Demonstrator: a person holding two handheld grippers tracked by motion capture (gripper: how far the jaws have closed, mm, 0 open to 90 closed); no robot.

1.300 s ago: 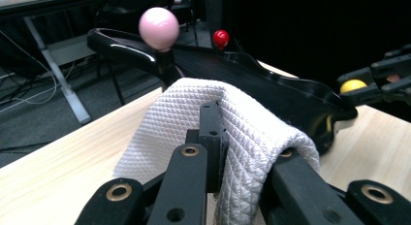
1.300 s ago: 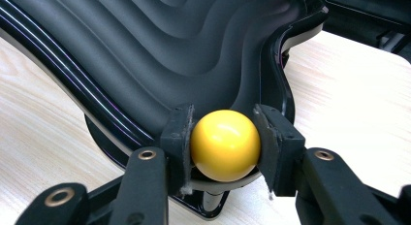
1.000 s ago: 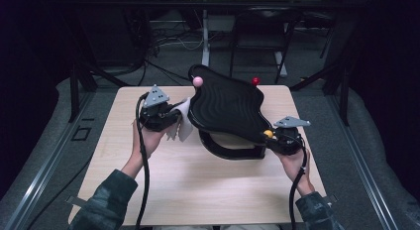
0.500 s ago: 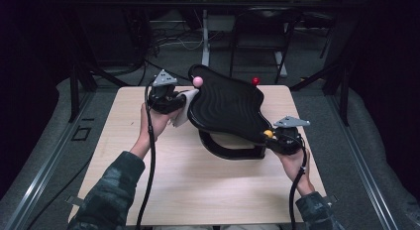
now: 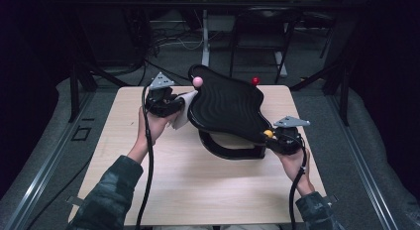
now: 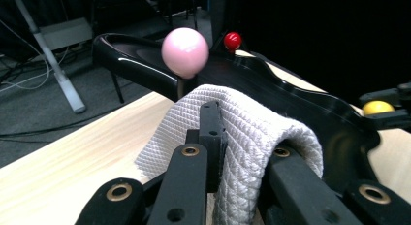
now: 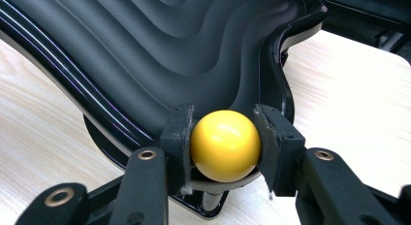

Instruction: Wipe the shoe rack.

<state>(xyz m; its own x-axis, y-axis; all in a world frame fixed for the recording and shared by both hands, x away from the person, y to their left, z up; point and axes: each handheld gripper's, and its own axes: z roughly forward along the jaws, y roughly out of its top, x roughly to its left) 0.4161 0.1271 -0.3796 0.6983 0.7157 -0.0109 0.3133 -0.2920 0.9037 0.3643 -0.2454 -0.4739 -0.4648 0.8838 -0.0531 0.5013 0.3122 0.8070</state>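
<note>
Steadying the tray by its yellow knob pinched in our right gripper, we hold the cloth clamped in the left gripper beside the tray's pink knob, ready, we judge, to wipe next.

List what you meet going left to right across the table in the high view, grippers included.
Left gripper, shut on the white cloth → pink ball → black wavy tray → red ball → yellow ball, clamped by the right gripper.
</note>
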